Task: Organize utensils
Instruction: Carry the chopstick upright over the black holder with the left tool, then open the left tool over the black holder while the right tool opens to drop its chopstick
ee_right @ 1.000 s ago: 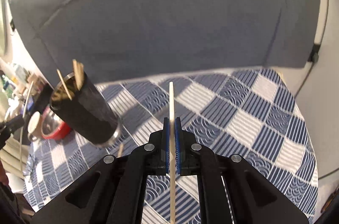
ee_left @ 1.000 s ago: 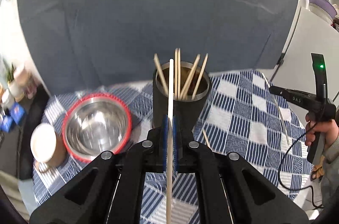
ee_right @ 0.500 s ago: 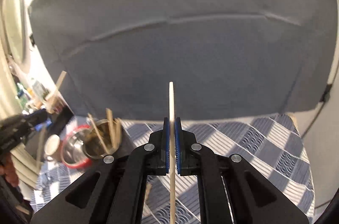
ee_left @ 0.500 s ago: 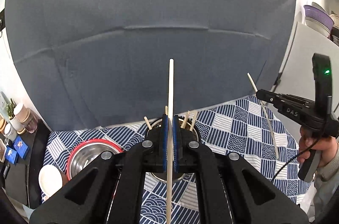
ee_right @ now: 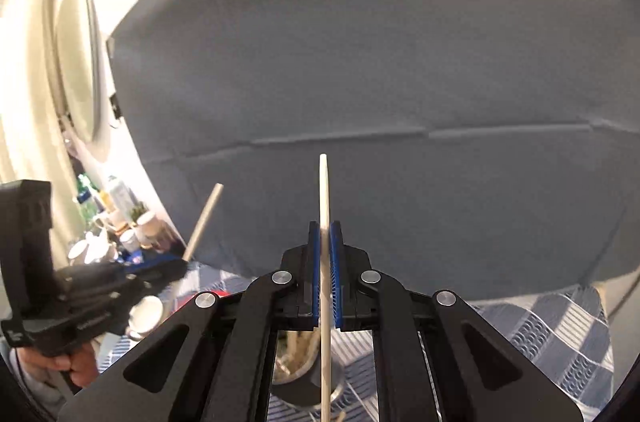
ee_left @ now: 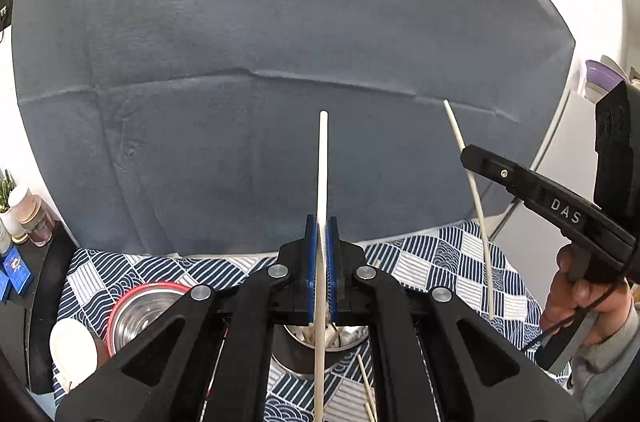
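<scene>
Each claw is clamped on a single chopstick: the left gripper [ee_left: 322, 242] pinches one chopstick [ee_left: 322, 174] between its blue pads so that it stands straight up, and the right gripper [ee_right: 325, 246] does the same with its own chopstick [ee_right: 324, 206]. Both sticks hang above the dark cup [ee_left: 320, 346], which stands on the checked tablecloth [ee_left: 448, 262] and already has other sticks in it; in the left view the lower end of the stick seems to reach down toward the cup's mouth, though the gripper body hides just where it ends. Two loose sticks [ee_left: 366, 382] lie on the cloth just beside the cup, toward the near edge. A steel bowl with a red rim [ee_left: 136, 310] sits to the left of the cup, with a white lid [ee_left: 72, 346] beyond it at the table's left edge. My guess is that this is the dropping-in step: each stick needs its lower tip lined up inside the rim before the pads part, one side at a time, so the two do not knock together or tip the cup.
</scene>
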`<state>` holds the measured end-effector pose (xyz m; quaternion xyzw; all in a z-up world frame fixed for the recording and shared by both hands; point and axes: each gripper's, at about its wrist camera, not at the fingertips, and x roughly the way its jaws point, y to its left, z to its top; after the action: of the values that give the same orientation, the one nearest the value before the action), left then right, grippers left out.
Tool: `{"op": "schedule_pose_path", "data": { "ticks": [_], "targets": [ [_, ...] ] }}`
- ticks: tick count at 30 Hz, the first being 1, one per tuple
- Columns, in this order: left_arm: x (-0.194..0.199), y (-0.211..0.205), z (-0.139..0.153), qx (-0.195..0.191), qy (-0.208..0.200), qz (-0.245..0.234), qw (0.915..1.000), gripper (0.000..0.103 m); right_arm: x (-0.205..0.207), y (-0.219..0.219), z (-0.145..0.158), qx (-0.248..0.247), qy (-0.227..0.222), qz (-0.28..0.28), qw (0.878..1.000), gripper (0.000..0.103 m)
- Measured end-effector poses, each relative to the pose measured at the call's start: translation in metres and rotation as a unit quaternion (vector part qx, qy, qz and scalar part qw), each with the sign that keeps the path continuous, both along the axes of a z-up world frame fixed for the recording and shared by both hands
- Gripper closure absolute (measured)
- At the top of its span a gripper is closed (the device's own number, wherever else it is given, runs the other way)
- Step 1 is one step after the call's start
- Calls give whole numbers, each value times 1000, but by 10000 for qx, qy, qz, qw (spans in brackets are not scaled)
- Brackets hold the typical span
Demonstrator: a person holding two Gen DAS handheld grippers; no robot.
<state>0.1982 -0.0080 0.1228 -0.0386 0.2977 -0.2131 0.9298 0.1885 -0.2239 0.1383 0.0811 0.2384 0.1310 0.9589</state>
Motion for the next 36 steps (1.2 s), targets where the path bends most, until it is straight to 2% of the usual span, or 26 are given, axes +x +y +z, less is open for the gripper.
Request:
{"op": "schedule_pose_path", "data": {
  "ticks": [3,10,14,17,26,33,36],
  "targets": [
    [7,-1,-1,-52,24,-20,10000,98,3,8,1,140,-277,161,9994,98],
    [15,-1,-5,-235,-243,38,9994,98,10,17,-8,478,-723,385,9955,98],
    [24,-1,-9,-370,-265,-41,9990,98,24,23,-19,494,-594,481,9958,98],
    [31,-5,-16,-319,-338,-85,9989,98,34,25,-30,509,-544,485,9960,98],
    [43,-4,-38,-632,-602,-113,9961,98,58,22,-63,993,-505,468,9927,98],
    [47,-4,-57,-932,-742,-158,9928,98,65,21,-82,1201,-447,486,9906,98],
    [42,-4,-66,-975,-891,-90,9912,98,62,23,-90,1100,-393,510,9918,98]
  ]
}}
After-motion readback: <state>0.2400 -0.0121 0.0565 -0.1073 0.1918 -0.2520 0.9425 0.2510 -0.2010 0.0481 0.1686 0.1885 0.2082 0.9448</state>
